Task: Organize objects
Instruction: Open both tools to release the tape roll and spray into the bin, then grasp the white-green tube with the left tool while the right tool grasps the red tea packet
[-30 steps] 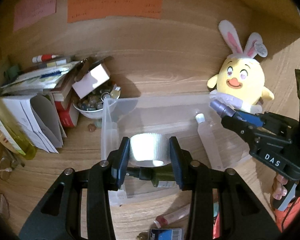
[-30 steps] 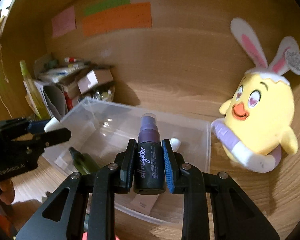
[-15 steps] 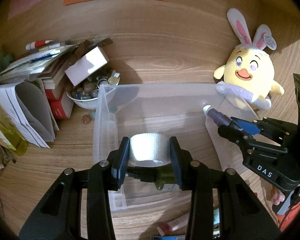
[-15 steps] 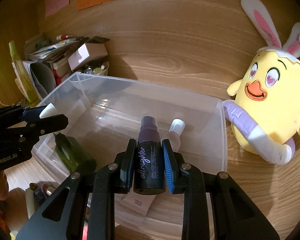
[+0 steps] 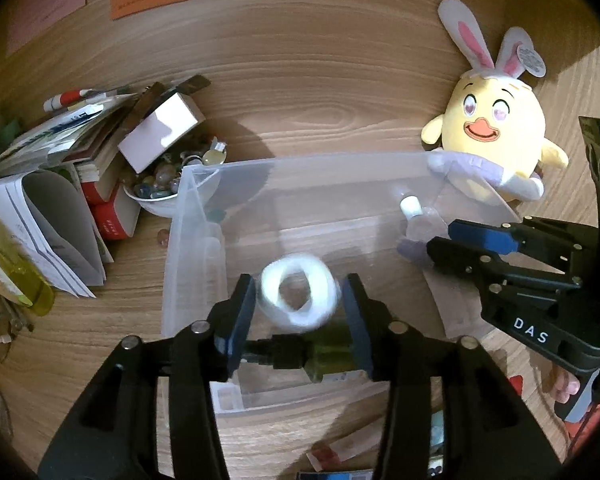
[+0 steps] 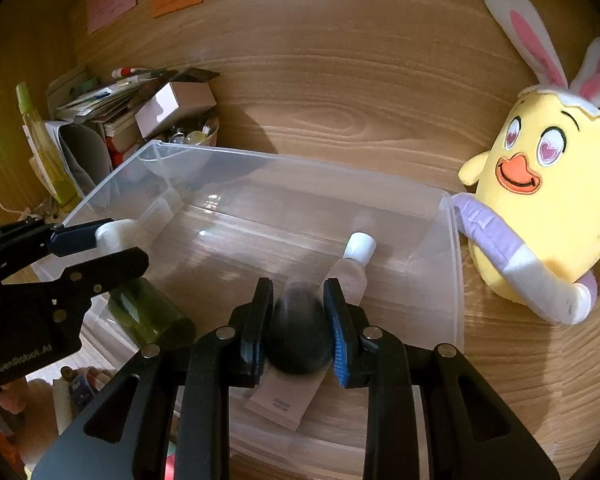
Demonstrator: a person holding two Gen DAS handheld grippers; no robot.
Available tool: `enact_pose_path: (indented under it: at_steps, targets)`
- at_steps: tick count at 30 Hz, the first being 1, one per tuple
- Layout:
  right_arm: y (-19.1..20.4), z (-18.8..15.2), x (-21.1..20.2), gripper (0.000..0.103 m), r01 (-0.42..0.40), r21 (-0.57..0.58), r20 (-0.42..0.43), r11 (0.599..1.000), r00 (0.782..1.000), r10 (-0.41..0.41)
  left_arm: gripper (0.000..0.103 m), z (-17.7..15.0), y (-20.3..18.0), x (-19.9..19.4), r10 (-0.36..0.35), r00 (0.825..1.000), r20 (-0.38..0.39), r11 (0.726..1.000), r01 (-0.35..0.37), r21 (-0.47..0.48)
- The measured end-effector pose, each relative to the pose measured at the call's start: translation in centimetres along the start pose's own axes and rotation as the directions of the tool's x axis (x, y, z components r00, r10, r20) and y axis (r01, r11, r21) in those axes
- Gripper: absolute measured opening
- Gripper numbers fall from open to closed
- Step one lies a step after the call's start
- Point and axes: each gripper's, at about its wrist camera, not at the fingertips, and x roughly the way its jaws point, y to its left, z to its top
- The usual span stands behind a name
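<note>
A clear plastic bin (image 5: 192,240) (image 6: 448,264) stands on the wooden desk. My left gripper (image 5: 300,312) is open above it; the white tape roll (image 5: 298,294) is blurred and loose between the spread fingers. My right gripper (image 6: 298,320) has opened a little around the dark spray bottle (image 6: 298,332), which is blurred and tipping between the pads. In the bin lie a green bottle (image 6: 148,316) (image 5: 328,354), a clear bottle with a white cap (image 6: 354,260) (image 5: 414,216) and a beige tube (image 6: 284,396).
A yellow bunny-eared plush (image 5: 496,144) (image 6: 540,208) leans on the bin's right side. Books, papers, a white box (image 5: 160,136) and a bowl of beads (image 5: 156,192) crowd the left. Small tubes lie on the desk in front of the bin (image 5: 340,452).
Both grippers have moved lower over the bin. The left jaws have spread and the tape roll has tipped free. The spray bottle has slipped and blurred between the right pads.
</note>
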Motion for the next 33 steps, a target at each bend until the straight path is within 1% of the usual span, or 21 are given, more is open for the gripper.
enact_pose_path:
  at_steps: [4,5,6,7,8,9,13,17,18,19,20,21,23,25,28,30,33]
  targets:
    - [-0.1,0.0,-0.2,0.027,-0.005,0.004,-0.002,1.0,1.0,0.005,0.049,0.0,0.0,-0.4,-0.015,1.0,0.0,1.0,0.015,-0.004]
    - [-0.1,-0.1,-0.3,0.029,-0.007,0.004,-0.002,1.0,1.0,0.007,0.052,0.0,-0.1,-0.5,-0.016,1.0,0.002,1.0,0.016,-0.006]
    - [0.0,-0.1,-0.4,0.033,-0.005,0.001,-0.001,1.0,1.0,0.005,0.057,0.0,-0.1,-0.8,-0.017,1.0,0.006,1.0,0.017,-0.007]
    - [0.1,-0.1,-0.6,0.037,0.001,-0.003,0.001,1.0,1.0,-0.001,0.059,0.0,-0.2,-1.1,-0.018,1.0,0.013,1.0,0.018,-0.009]
    - [0.2,-0.2,-0.7,0.045,0.01,-0.008,0.005,1.0,1.0,-0.01,0.06,0.0,-0.2,-1.4,-0.02,1.0,0.02,1.0,0.02,-0.009]
    - [0.4,-0.2,-1.0,0.049,0.019,-0.015,0.013,1.0,1.0,-0.019,0.06,-0.1,-0.3,-1.7,-0.023,0.999,0.025,1.0,0.023,-0.008]
    - [0.9,-0.1,-2.3,0.051,0.024,-0.025,0.041,0.999,0.999,-0.023,0.061,-0.2,-0.7,-3.2,-0.033,0.998,0.046,0.999,0.033,-0.007]
    - [0.7,0.0,-4.9,0.071,0.01,0.012,0.096,1.0,0.995,-0.011,0.062,-0.4,-0.9,-4.6,-0.038,0.997,0.061,0.999,0.038,-0.008]
    - [0.8,-0.1,-5.5,0.074,0.014,0.014,0.11,1.0,0.994,-0.016,0.066,-0.5,-1.0,-5.0,-0.038,0.997,0.066,0.999,0.039,-0.006]
    - [0.9,-0.1,-6.0,0.076,0.018,0.012,0.122,1.0,0.992,-0.02,0.072,-0.6,-1.0,-5.5,-0.035,0.997,0.072,0.999,0.035,-0.006]
    - [1.0,-0.2,-6.6,0.079,0.021,0.009,0.133,1.0,0.991,-0.022,0.083,-0.8,-1.0,-5.9,-0.028,0.996,0.085,1.0,0.029,-0.008]
    - [1.1,-0.3,-7.1,0.081,0.02,0.006,0.142,1.0,0.99,-0.021,0.086,-0.9,-1.0,-6.5,-0.02,0.995,0.103,1.0,0.021,-0.009]
    - [1.5,-0.4,-8.1,0.082,0.013,-0.003,0.153,1.0,0.988,-0.012,0.086,-1.3,-1.2,-7.6,-0.005,0.992,0.127,1.0,0.005,0.004]
    - [1.8,-0.7,-9.0,0.083,0.002,-0.012,0.162,1.0,0.987,0.0,0.087,-1.5,-1.3,-8.5,-0.005,0.99,0.141,1.0,0.003,0.012]
    - [2.2,-1.4,-10.0,0.086,0.006,-0.022,0.177,1.0,0.984,-0.002,0.088,-2.0,-1.5,-9.7,-0.007,0.988,0.155,1.0,0.004,0.021]
    - [2.5,-1.9,-10.5,0.088,0.008,-0.029,0.185,1.0,0.983,-0.003,0.097,-2.3,-1.6,-10.4,-0.001,0.986,0.166,1.0,-0.004,0.027]
    - [2.8,-2.8,-11.0,0.089,0.004,-0.035,0.191,0.999,0.982,0.002,0.097,-3.0,-1.6,-11.2,0.007,0.984,0.179,0.999,-0.013,0.03]
